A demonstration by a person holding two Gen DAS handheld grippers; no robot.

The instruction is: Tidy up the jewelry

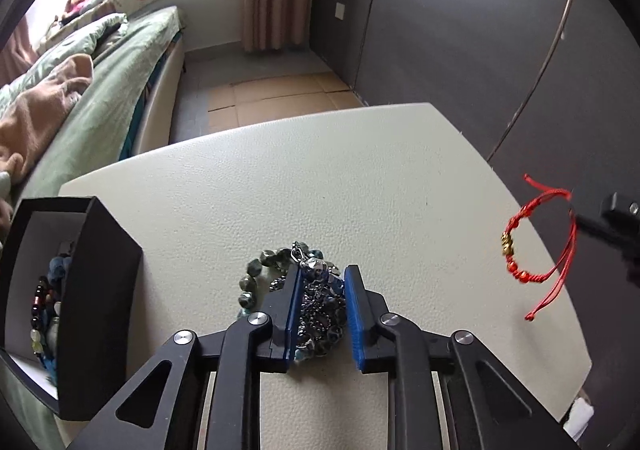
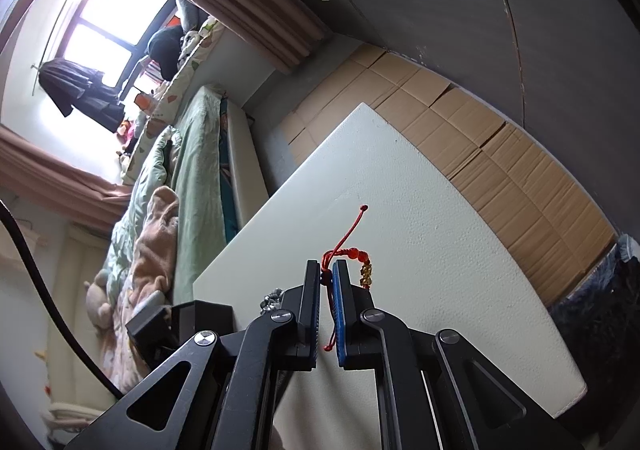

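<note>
Left wrist view: left tool (image 1: 322,282) straddles a loose, slippery bead-and-chain bracelet heap (image 1: 316,302), pads not clearly pressing; best pinched mid-heap. Right tool (image 2: 326,270) grips a light red cord bracelet (image 2: 352,256).

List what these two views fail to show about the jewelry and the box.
- Box, left wrist view: the frame edge cuts off its near end, and its wall hides most of the beads inside.
- Pile of dark beads and chain, left wrist view: the left gripper covers its sides; whether the jaws press it is unclear.
- Red bracelet, right wrist view: the right gripper hides much of its loop.
- Pile, right wrist view: only a sliver shows.
</note>
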